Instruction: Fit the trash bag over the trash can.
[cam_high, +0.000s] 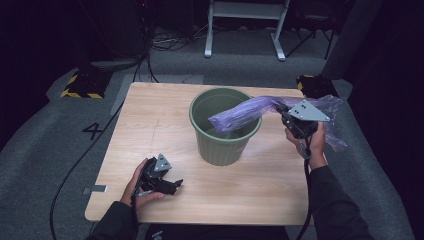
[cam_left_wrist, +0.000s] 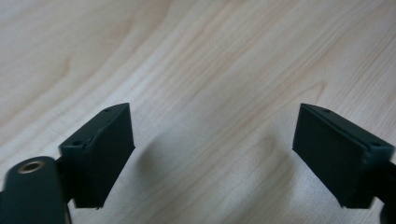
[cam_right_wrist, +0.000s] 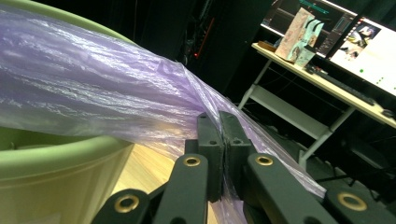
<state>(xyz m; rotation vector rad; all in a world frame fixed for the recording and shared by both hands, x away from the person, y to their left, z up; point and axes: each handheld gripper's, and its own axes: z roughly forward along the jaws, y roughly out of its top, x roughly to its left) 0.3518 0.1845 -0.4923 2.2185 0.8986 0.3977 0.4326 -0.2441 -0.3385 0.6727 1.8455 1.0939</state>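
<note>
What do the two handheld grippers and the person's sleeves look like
Both the left gripper and the right gripper are black, each topped by a grey three-cornered plate with small dark holes. Their jaws end in flat black rectangular pads; brass-coloured rivets mark the linkages. A black cable trails from the right one. The sleeves are dark.

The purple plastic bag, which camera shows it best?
The high view: the whole purple bag shows there, stretched from the right tongs across the rim of the green bin, one end inside. The right gripper view shows the crinkled film close up, pinched between shut jaws. The left gripper view looks at the bare table.
</note>
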